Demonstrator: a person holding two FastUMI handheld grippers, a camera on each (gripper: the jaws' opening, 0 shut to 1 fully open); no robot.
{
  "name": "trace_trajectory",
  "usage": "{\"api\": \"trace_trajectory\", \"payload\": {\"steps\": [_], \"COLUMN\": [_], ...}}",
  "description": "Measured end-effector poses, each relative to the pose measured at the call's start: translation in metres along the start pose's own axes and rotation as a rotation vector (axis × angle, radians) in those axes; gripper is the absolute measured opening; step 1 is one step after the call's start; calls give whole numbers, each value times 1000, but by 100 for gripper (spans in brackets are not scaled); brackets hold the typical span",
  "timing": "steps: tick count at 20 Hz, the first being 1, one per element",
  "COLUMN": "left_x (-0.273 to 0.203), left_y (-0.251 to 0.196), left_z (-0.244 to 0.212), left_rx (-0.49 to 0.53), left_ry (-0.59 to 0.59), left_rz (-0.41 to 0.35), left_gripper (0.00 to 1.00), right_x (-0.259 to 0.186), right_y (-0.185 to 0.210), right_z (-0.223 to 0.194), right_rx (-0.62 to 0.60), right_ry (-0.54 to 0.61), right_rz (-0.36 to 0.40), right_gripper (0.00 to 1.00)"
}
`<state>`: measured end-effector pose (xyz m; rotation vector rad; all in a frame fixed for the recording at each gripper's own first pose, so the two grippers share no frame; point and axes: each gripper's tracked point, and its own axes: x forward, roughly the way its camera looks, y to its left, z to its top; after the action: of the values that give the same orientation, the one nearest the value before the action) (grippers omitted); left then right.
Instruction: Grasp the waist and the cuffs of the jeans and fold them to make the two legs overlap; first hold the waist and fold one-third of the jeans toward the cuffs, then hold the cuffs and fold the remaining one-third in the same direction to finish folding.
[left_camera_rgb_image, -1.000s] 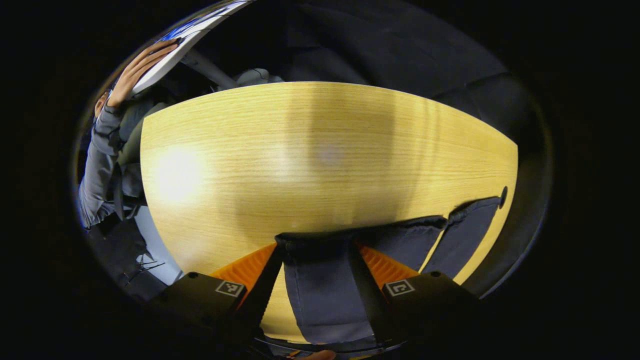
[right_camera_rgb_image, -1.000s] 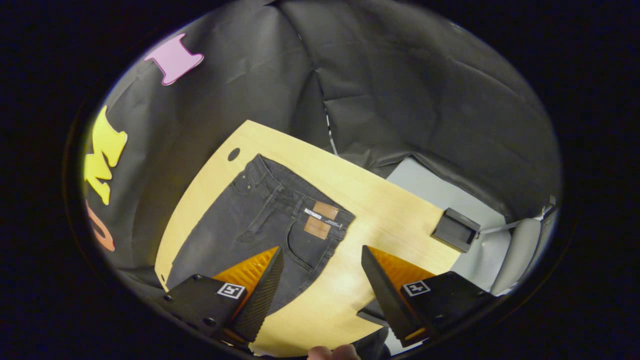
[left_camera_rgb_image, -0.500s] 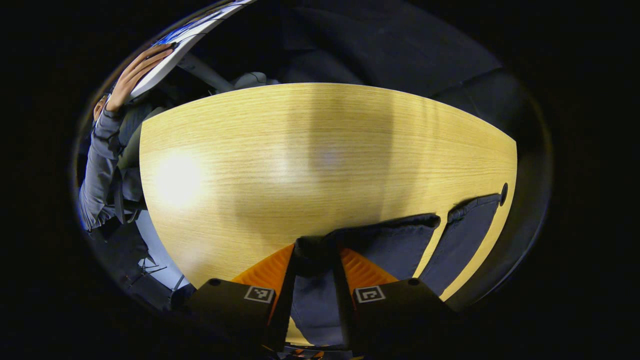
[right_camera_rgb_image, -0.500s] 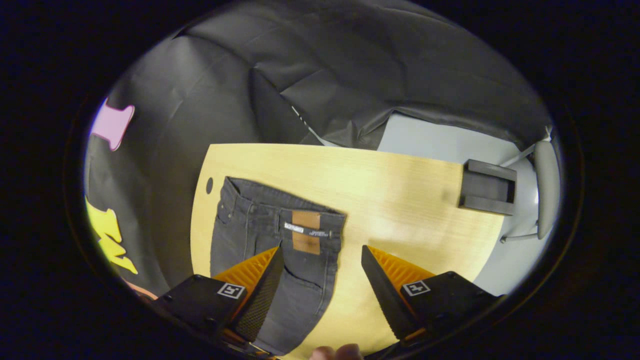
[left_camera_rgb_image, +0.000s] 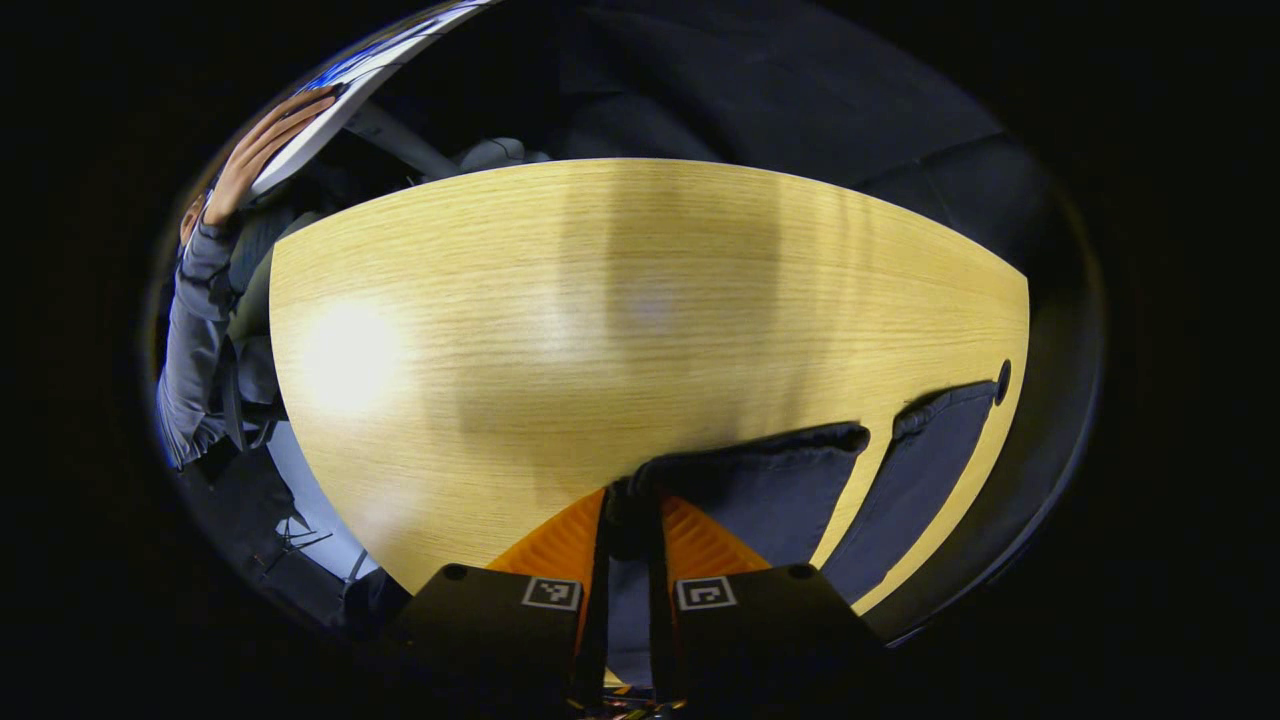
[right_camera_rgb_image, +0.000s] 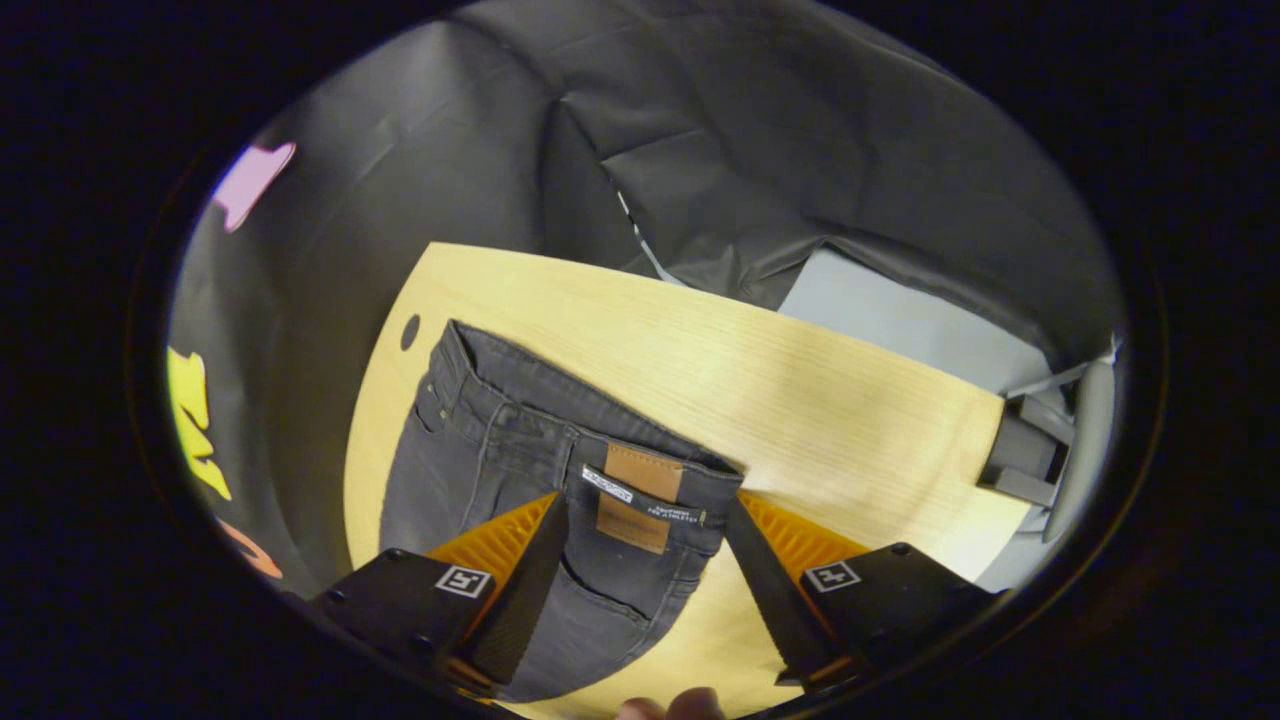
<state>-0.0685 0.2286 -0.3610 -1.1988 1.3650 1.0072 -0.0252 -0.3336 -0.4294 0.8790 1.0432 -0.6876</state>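
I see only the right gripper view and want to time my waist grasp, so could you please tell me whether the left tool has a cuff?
Observer: Yes, the left tool is shut on the near cuff.
Operator: Thank you. Where is the other cuff?
Observer: The far cuff lies flat on the table, apart from the held one.
Operator: Is anyone beyond the table?
Observer: A person's hand is on a pale panel at the far side.

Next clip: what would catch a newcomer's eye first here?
The dark jeans lie flat on the pale wooden table, brown waist patch facing up. The left hand-held gripper is pinched on one cuff, while the right hand-held gripper straddles the waist, jaws open.
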Motion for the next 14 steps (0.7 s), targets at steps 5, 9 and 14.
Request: {"api": "trace_trajectory", "payload": {"steps": [5, 9, 14], "left_x": [1, 1, -11], "left_y": [-2, -6, -16], "left_z": [0, -3, -26], "left_rx": [15, -26, -104], "left_ry": [-13, -9, 39], "left_rz": [1, -64, -205], "left_gripper": [15, 13, 9], "right_x": [2, 1, -16], "right_y": [-9, -10, 2], "right_z": [-1, 2, 5], "right_rx": [11, 96, 240], "right_ry": [12, 18, 43], "right_rz": [-90, -28, 69], "right_gripper": [50, 14, 4]}}
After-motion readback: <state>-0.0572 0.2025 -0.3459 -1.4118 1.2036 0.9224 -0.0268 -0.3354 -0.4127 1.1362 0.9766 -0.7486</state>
